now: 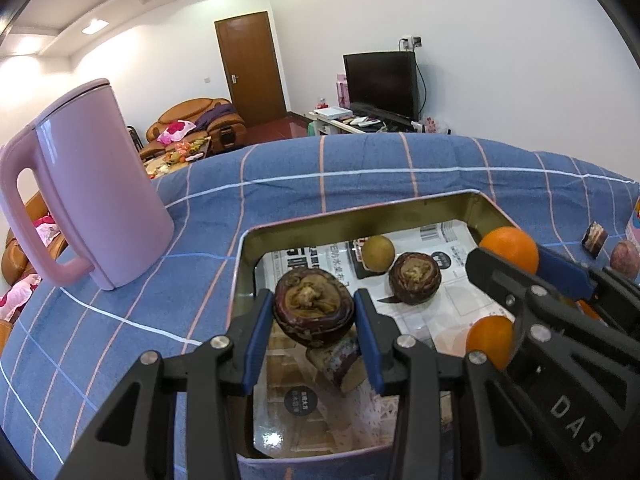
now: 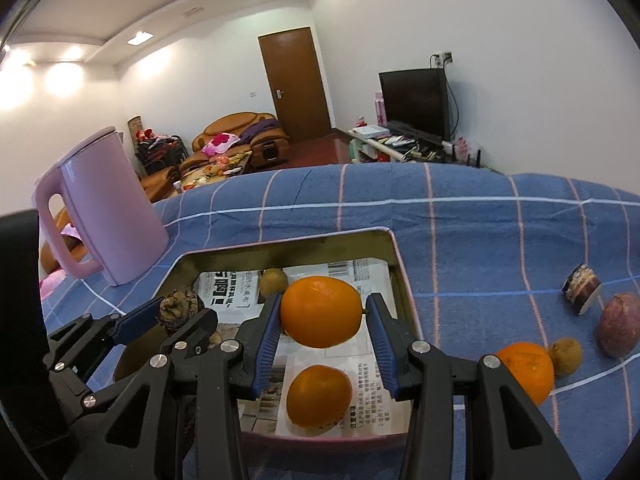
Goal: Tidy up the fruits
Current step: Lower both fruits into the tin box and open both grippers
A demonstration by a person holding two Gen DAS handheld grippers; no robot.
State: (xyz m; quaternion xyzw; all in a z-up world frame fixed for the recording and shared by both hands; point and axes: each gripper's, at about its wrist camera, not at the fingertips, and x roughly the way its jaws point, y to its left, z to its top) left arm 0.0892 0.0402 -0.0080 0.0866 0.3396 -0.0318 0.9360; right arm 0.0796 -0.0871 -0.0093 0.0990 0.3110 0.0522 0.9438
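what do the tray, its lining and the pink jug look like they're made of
Tray: probably thin metal, a tin; its inner walls are glossy gold and mirror the contents.
Lining: printed newspaper, matte, with text and a barcode showing.
Pink jug: likely plastic or coated metal; smooth satin surface with soft highlights, so the look leaves it open.

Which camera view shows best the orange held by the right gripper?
The right wrist view: the orange sits whole between the right gripper fingers, above the tin tray. The left wrist view shows only its top, behind the fingers.
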